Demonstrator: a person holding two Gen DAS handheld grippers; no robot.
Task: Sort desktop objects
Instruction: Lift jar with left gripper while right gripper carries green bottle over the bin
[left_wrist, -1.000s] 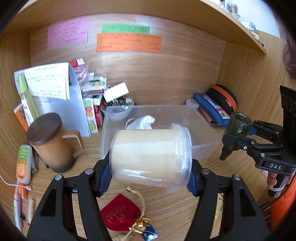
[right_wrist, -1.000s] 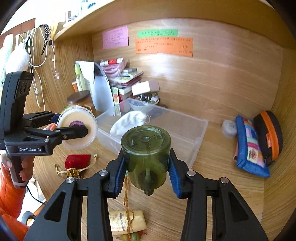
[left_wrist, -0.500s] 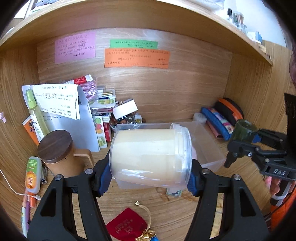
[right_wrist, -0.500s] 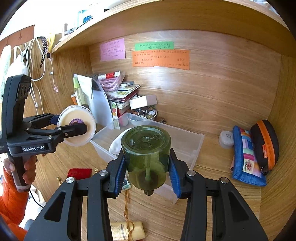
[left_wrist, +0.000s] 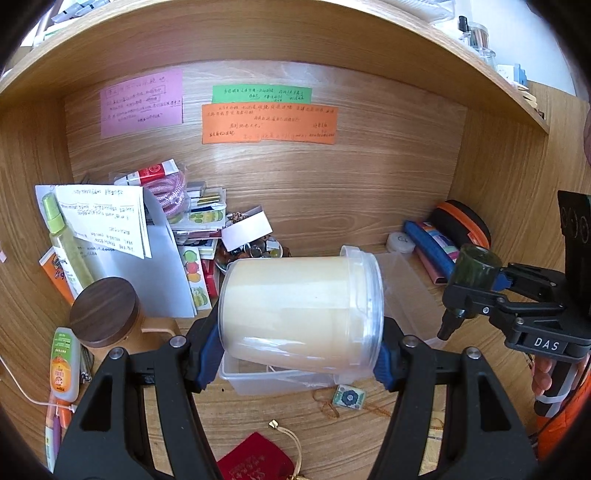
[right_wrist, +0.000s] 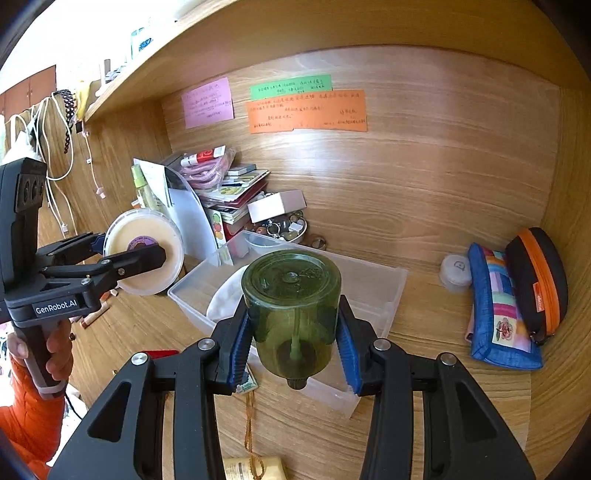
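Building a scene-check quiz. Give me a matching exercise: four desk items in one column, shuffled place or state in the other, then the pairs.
Items:
1. cream jar
2. green bottle
3. clear bin
4. blue pouch

Place or state:
A. on the desk, a white cloth inside
B. clamped in the right gripper
C. lying by the right wall
D. clamped sideways in the left gripper

Pairs: 1-D, 2-B, 3-A, 4-C

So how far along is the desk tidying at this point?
Early on. Only a white cloth lies in the clear bin so far. In hand: the left gripper holds a cream jar, the right gripper a green jar, both lifted. Left on the desk: a red pouch, charm card and tube.
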